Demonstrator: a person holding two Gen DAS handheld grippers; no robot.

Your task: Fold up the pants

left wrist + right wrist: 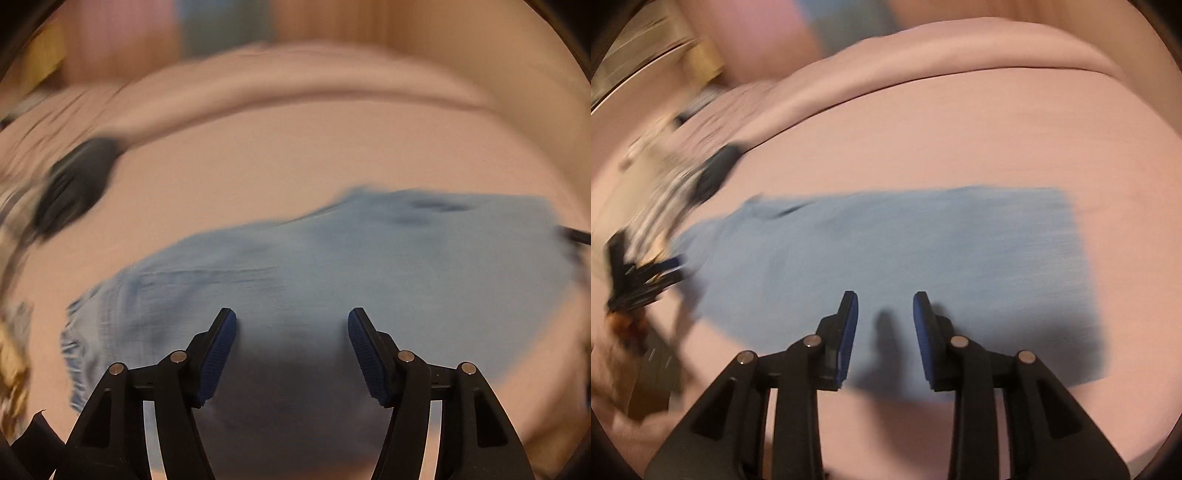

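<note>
Light blue pants (332,258) lie flat on a pink bedsheet (258,158), folded into a long strip, with the gathered waistband at the left in the left wrist view. My left gripper (291,321) is open and empty just above the cloth near the waist end. In the right wrist view the pants (905,243) stretch across the middle. My right gripper (885,302) is open and empty above their near edge. The left gripper (646,273) shows blurred at the left edge of the right wrist view. Both views are motion-blurred.
A dark rounded object (74,184) lies on the sheet at the left; it also shows in the right wrist view (716,173). A rolled pink blanket edge (923,66) runs along the far side of the bed. Wooden furniture stands behind.
</note>
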